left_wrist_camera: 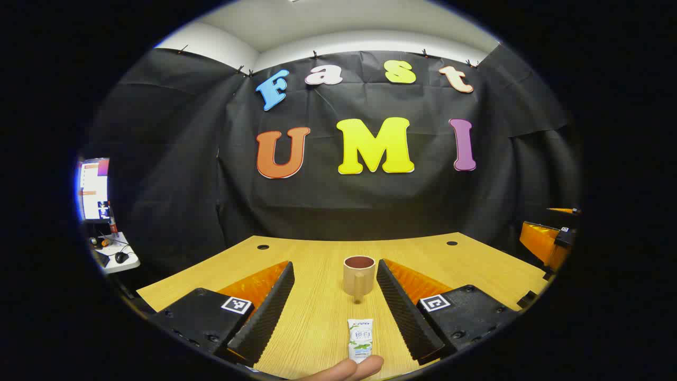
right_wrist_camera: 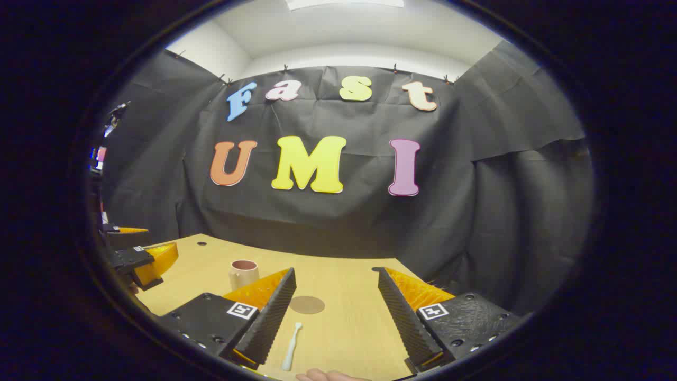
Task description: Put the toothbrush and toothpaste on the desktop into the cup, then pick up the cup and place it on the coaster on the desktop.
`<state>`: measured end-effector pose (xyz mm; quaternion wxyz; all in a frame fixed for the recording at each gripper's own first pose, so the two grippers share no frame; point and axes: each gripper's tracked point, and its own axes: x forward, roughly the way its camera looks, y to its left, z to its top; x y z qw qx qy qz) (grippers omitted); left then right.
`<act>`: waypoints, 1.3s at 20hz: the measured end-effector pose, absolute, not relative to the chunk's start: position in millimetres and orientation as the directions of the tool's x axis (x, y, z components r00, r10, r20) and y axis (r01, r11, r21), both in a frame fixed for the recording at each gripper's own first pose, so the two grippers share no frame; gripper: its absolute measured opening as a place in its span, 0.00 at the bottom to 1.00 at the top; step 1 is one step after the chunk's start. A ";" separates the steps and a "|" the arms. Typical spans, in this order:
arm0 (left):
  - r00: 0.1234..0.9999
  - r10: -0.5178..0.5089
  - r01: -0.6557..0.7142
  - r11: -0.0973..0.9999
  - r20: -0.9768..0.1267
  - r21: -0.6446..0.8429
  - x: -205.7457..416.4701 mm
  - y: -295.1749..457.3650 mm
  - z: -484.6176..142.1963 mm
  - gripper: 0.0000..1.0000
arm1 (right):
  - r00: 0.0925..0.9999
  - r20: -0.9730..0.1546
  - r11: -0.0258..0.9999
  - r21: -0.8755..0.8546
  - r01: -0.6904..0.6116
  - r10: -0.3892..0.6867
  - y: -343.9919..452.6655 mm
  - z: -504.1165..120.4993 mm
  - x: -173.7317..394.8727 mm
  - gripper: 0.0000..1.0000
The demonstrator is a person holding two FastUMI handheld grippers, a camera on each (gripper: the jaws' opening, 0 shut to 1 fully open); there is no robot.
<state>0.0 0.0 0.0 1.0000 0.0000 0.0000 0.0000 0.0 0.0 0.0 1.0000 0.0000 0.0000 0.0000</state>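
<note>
Left gripper (left_wrist_camera: 328, 309): jaws spread wide, nothing between them touching either finger; it hangs above the wooden desktop (left_wrist_camera: 476, 264).
Toothpaste (left_wrist_camera: 360, 339): a small white tube lying flat on the desktop in the gap between the left jaws, near their tips and slightly toward the right finger; a fingertip (left_wrist_camera: 349, 370) shows at the tube's near end, possibly touching it, though the edge of the view is too cramped to be sure.
Cup (left_wrist_camera: 359, 275): upright, beige with a dark inside, handle facing the camera; it stands beyond the toothpaste, straight ahead along the left jaws' gap.
Right gripper (right_wrist_camera: 336, 312): jaws likewise spread, holding nothing.
Toothbrush (right_wrist_camera: 291, 346): white, lying on the desktop just inside the right gripper's left finger, apart from it.
Coaster (right_wrist_camera: 307, 304): a flat brown disc ahead of the toothbrush, inside the right jaws' gap, bare.
Cup from the right gripper view: beyond and outside the left finger, well apart from the coaster.
Cross views: the right gripper view catches the left gripper at its far left edge; the left gripper view catches the right gripper at its far right edge, plus a monitor (left_wrist_camera: 94, 189) off to the left.
</note>
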 end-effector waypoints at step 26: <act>0.944 -0.107 0.095 0.994 -0.312 -0.053 7.4 -30.9 -105.6 1.00 | 0.995 -0.099 1.000 -0.017 -0.002 0.000 3.5 -47.8 17.6 0.95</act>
